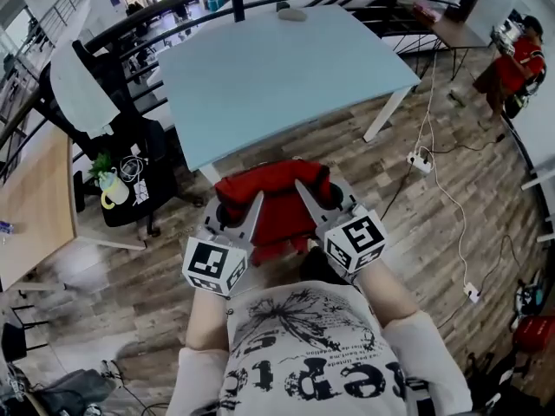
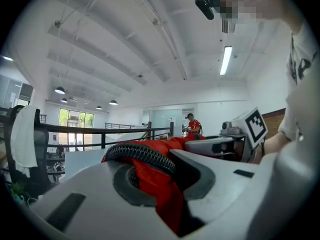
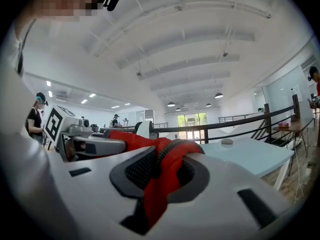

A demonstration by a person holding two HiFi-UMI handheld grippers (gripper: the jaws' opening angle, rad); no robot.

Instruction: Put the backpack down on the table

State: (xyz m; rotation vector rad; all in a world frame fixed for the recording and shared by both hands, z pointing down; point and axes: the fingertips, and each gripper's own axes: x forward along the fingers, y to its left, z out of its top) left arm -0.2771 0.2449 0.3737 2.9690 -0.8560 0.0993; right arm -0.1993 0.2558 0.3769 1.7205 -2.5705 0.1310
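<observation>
A red backpack (image 1: 276, 199) hangs in front of me, just short of the near edge of the pale blue table (image 1: 286, 68), above the wooden floor. My left gripper (image 1: 232, 217) is shut on its left side. In the left gripper view that gripper (image 2: 156, 186) pinches a red strap with black mesh padding (image 2: 142, 156). My right gripper (image 1: 323, 199) is shut on the bag's right side. There too, in the right gripper view, that gripper (image 3: 159, 184) clamps a padded red strap (image 3: 172, 156). The lower part of the bag is hidden behind the grippers.
A black railing (image 1: 173, 11) curves behind the table. A small grey object (image 1: 292, 13) lies at the table's far edge. At the left are a chair with a white cloth (image 1: 82, 89), a low black stand with a mug (image 1: 121, 189) and a wooden desk (image 1: 35, 206). Cables and a power strip (image 1: 421, 160) lie at the right.
</observation>
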